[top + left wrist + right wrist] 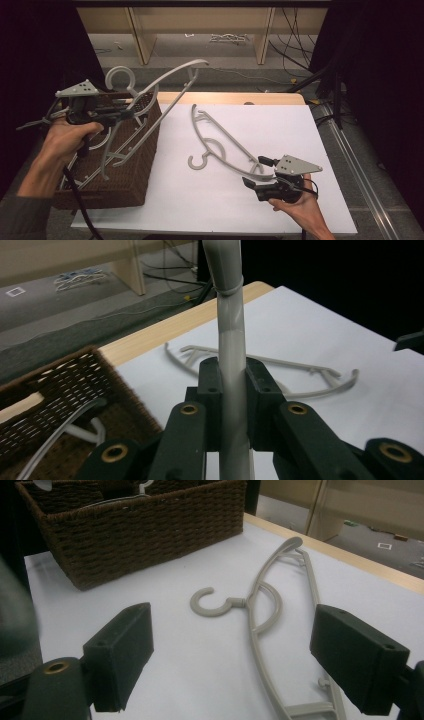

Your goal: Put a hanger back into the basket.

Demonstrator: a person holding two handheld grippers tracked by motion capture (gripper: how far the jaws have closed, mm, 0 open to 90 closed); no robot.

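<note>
Gripping a grey plastic hanger (172, 85) by one arm, the left gripper (131, 111) holds it up over the brown wicker basket (135, 170) at the table's (300, 135) left edge — its jaws are clamped tight on the bar, as the left gripper view shows. The hanger is slim and curved, with a round hook (119, 77) at its top. Its long axis runs tilted, from low over the basket up and away toward the far right, hook pointing to the far side. More hangers lie in the basket. A second hanger (222, 142) lies flat on the white table, its hook toward the near left, its length running from the far middle to the near right. The left hand (67, 137) is raised, forearm angled in from the near left. The right hand (295, 200) rests low at the near right — the right gripper (257, 175) stands wide, jaws either side of the flat hanger's near end.
</note>
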